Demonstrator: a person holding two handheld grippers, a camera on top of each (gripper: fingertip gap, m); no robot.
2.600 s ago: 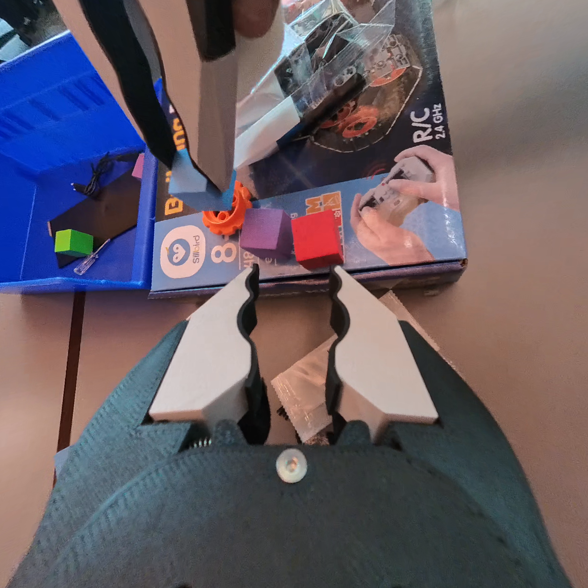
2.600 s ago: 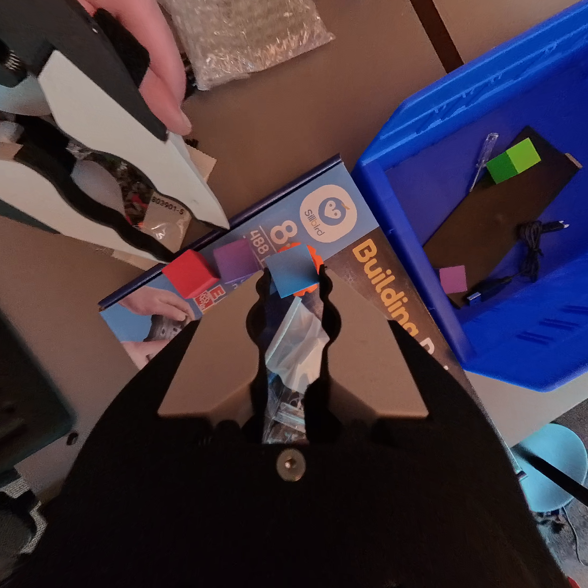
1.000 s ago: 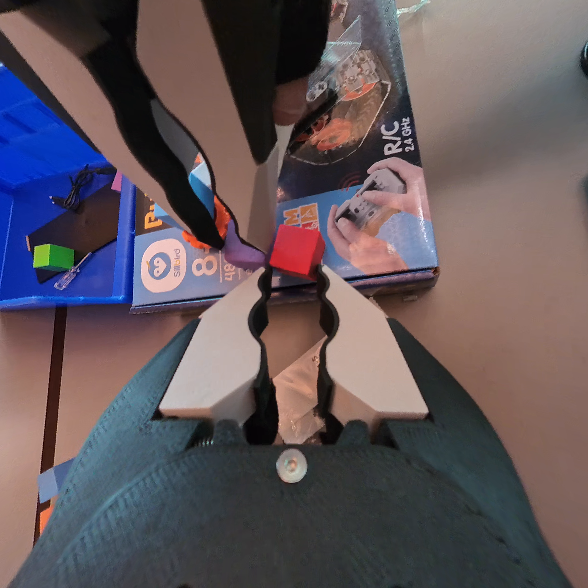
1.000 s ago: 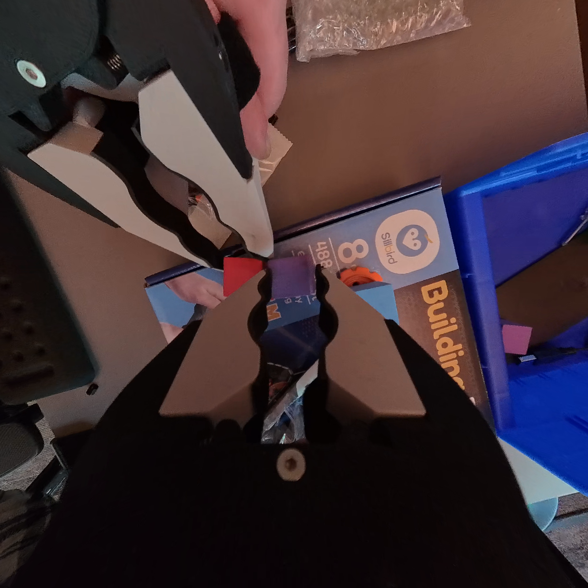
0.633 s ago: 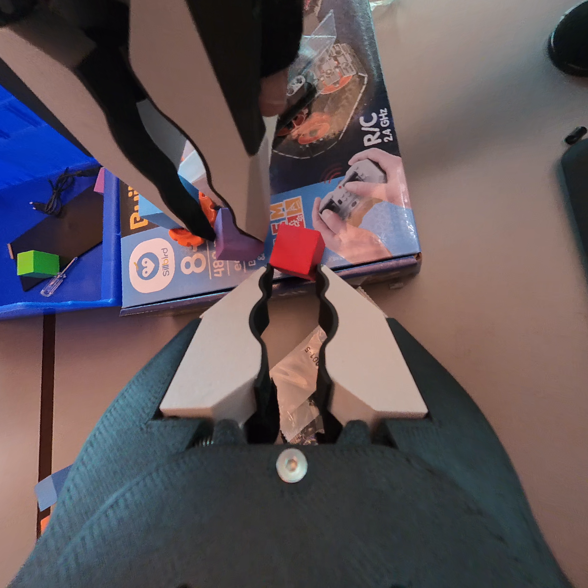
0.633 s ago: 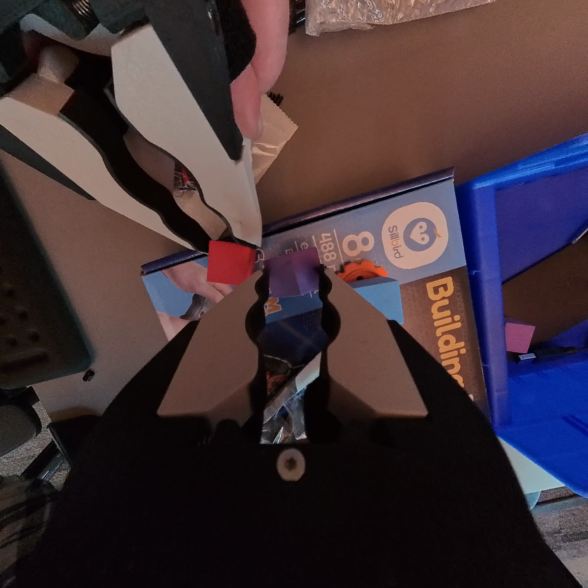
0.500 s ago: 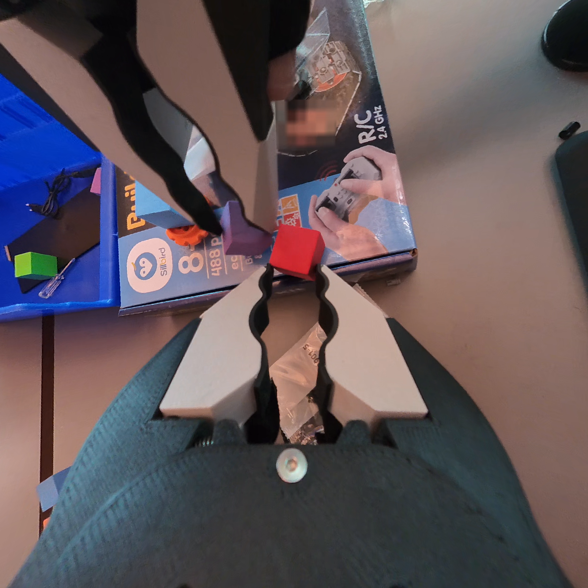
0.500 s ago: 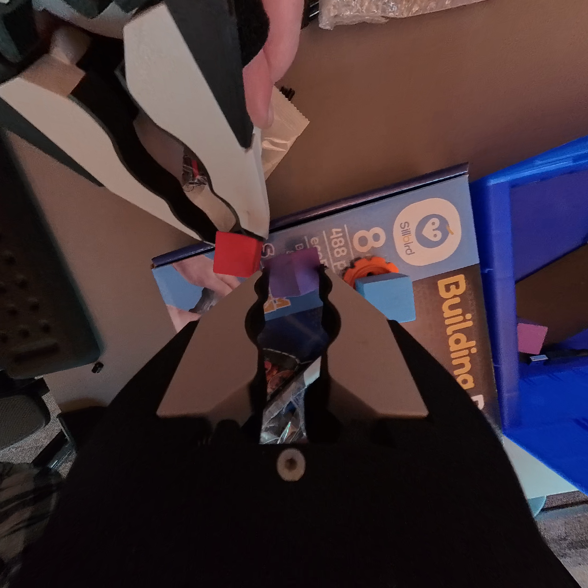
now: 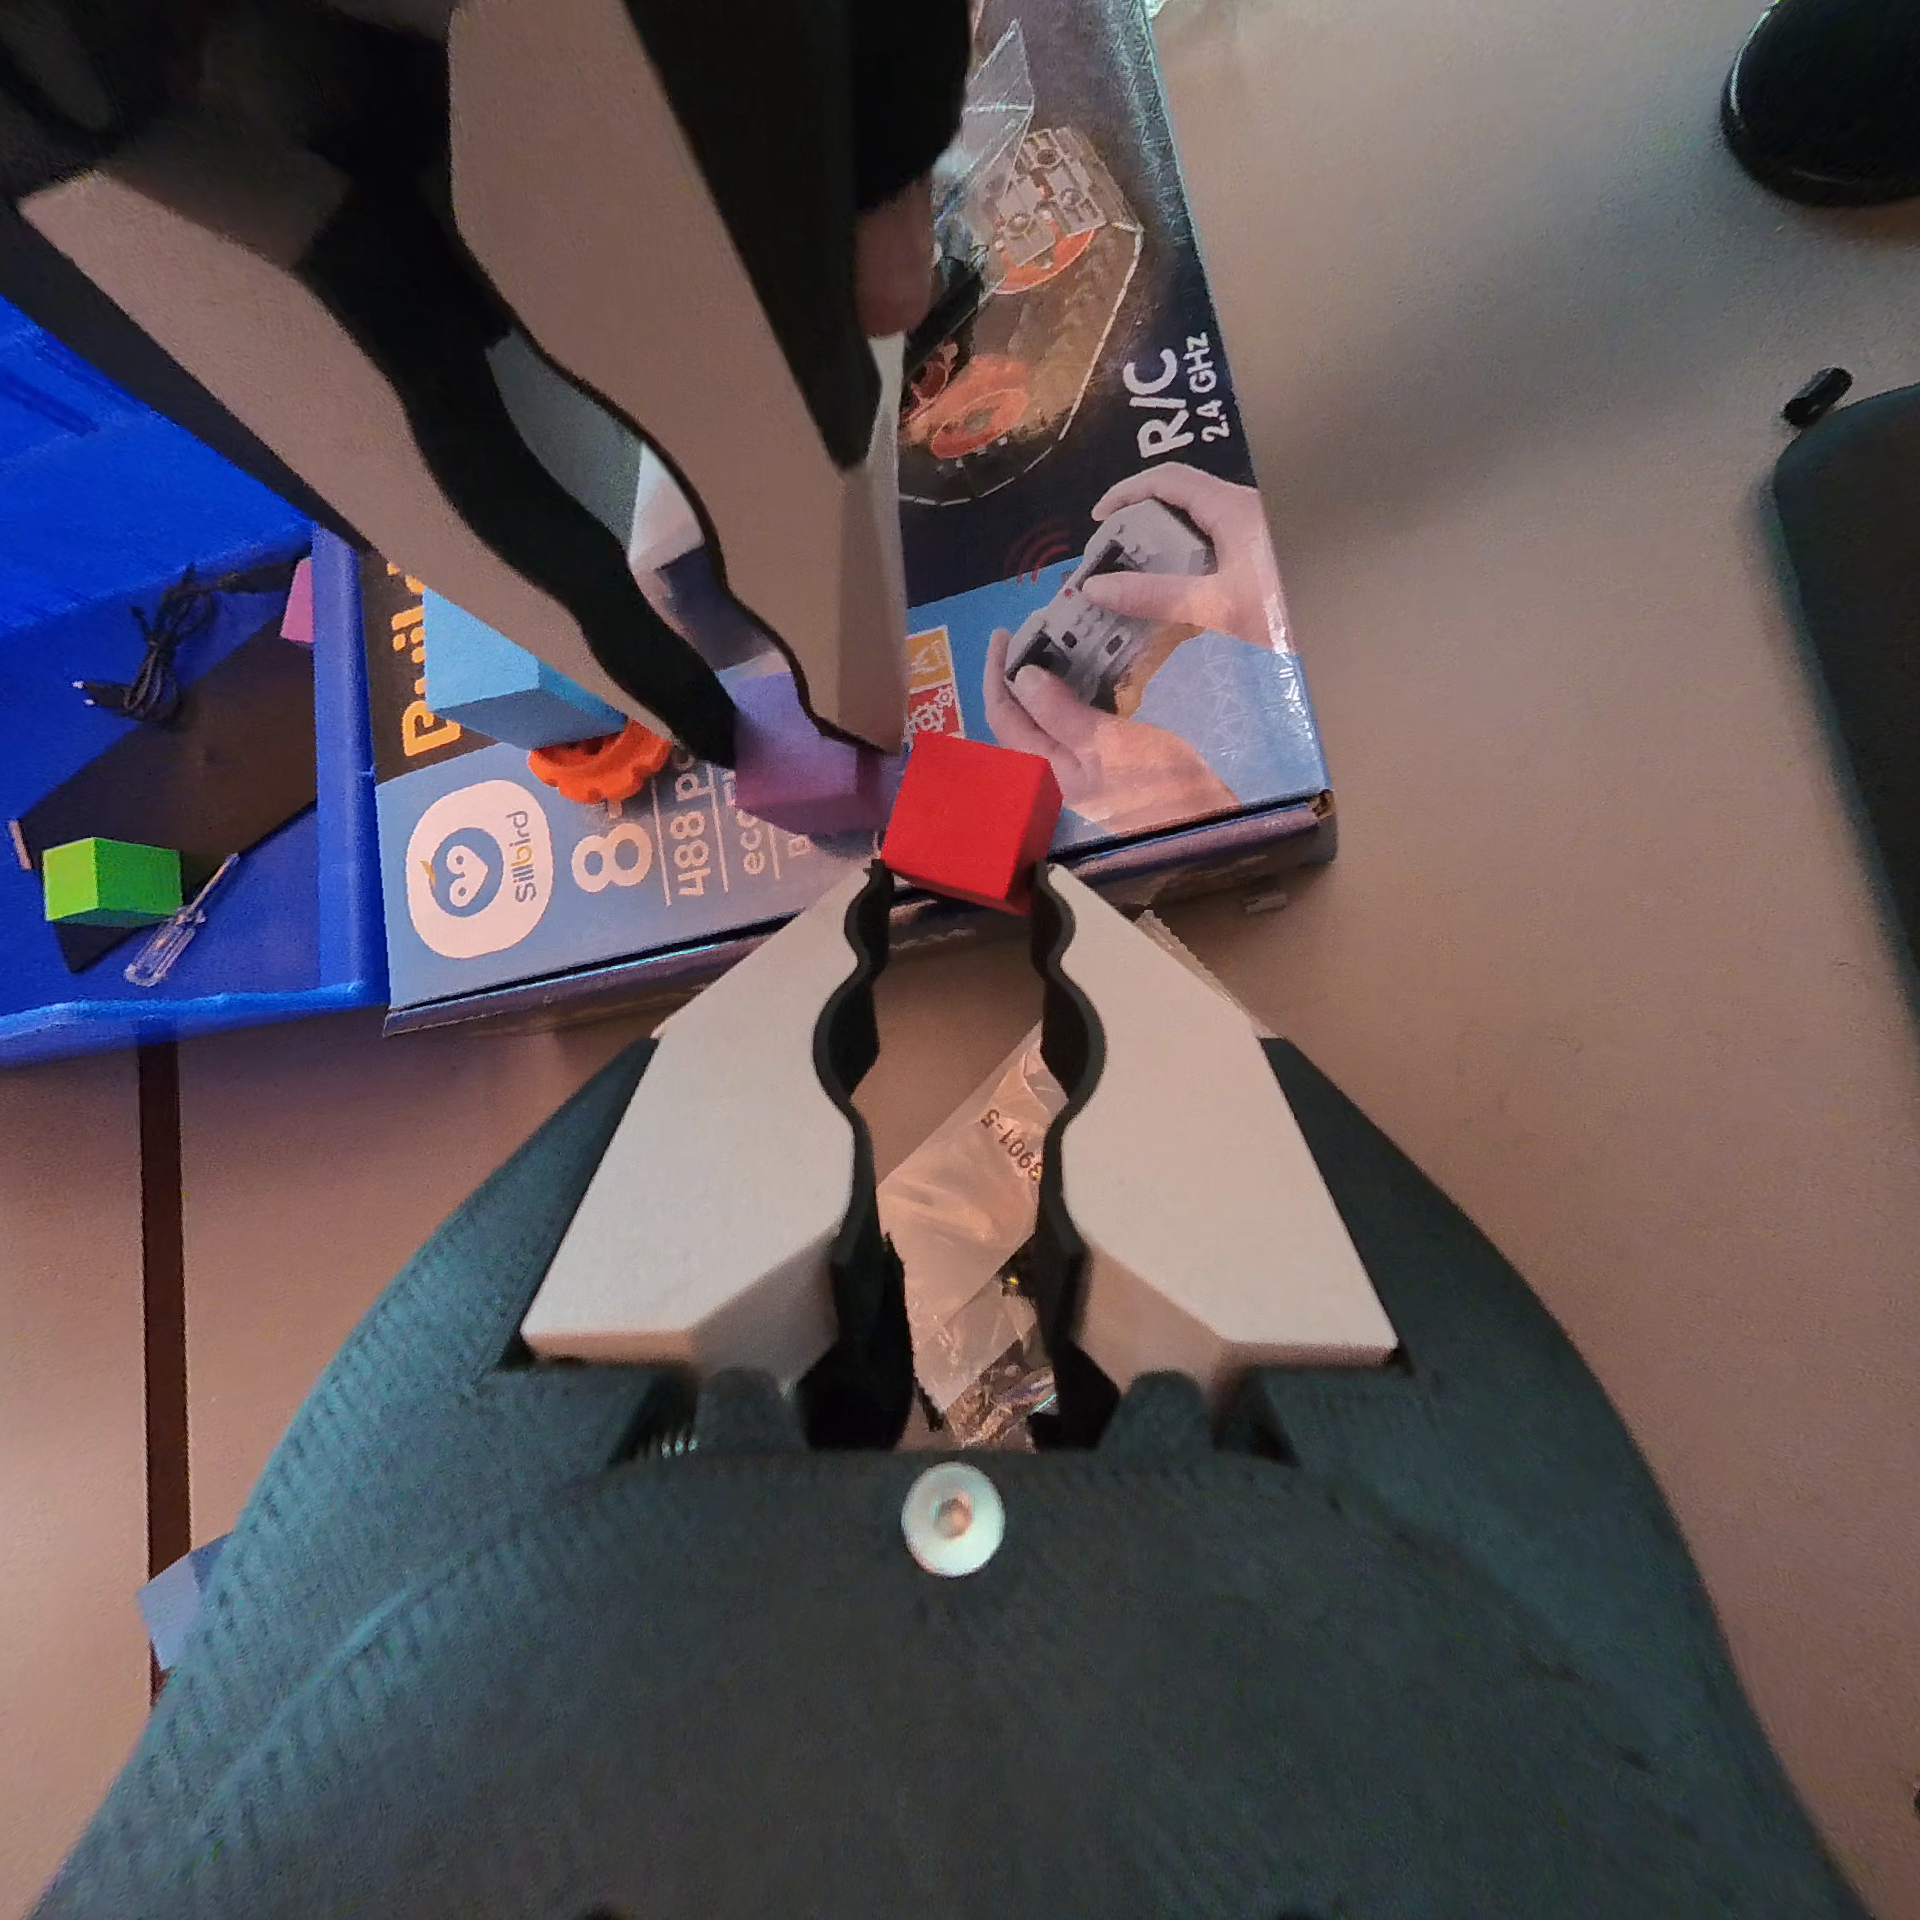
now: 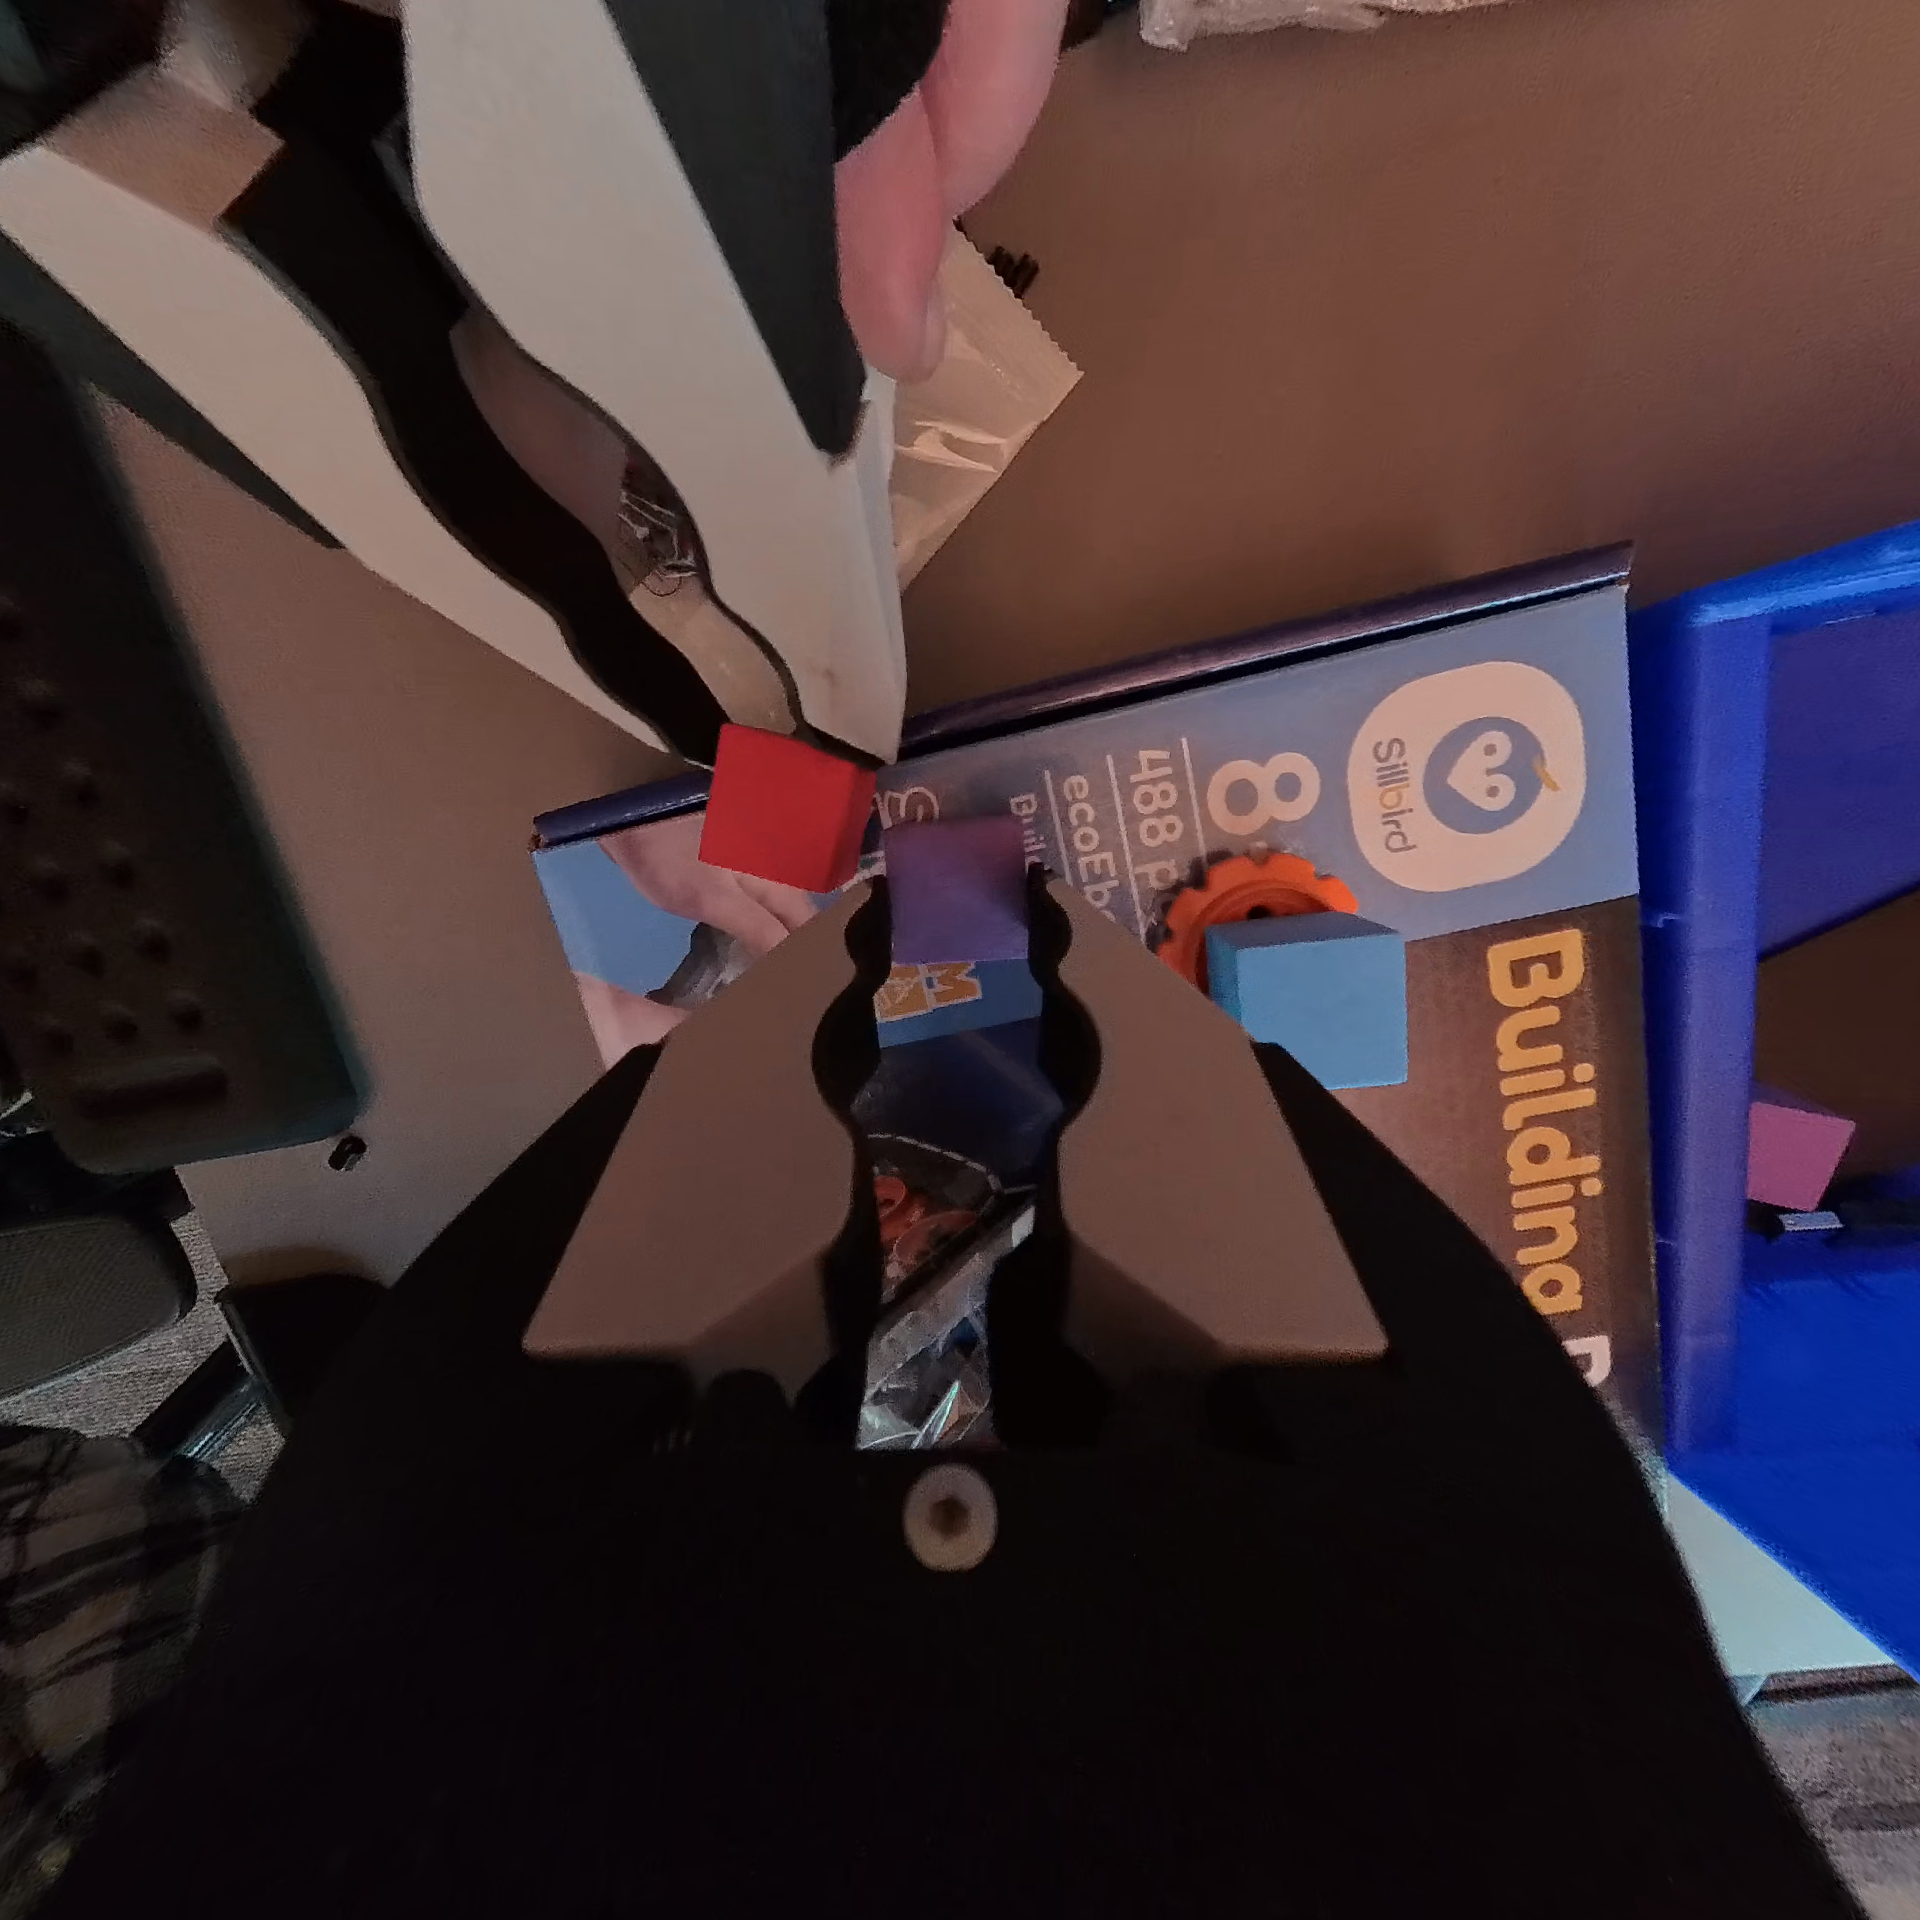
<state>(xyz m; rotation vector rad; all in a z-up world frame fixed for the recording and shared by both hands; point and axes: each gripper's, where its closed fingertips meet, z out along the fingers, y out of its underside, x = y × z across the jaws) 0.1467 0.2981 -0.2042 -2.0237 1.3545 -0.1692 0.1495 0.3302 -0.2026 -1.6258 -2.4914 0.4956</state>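
**Two grippers close on red and purple cubes atop a toy box**

We see the left gripper [image 9: 958, 883] clamped on a red cube [image 9: 971, 821], its two pale fingertips pressing the cube's near corners at the front edge of a printed toy box [image 9: 1195, 582] lying flat on a tan table [image 9: 1558, 935]. Facing it, the right gripper [image 10: 961, 899] grips a purple cube [image 10: 956, 894] between its tips; the purple cube sits just beside the red one, the two nearly touching. In the right wrist view, a person's finger [image 10: 914, 260] rests along the side of the left gripper.

Farther along the box top, a light blue cube [image 10: 1309, 997] rests partly over an orange gear wheel [image 10: 1226, 904]. A clear packet of small parts [image 9: 977, 1195] lies on the table below the left gripper. Against the box stands a blue bin [image 9: 156, 997] holding a green cube [image 9: 109, 878], a small screwdriver [image 9: 182, 920], a coiled black cable [image 9: 156, 655] and a pink cube [image 10: 1797, 1148].
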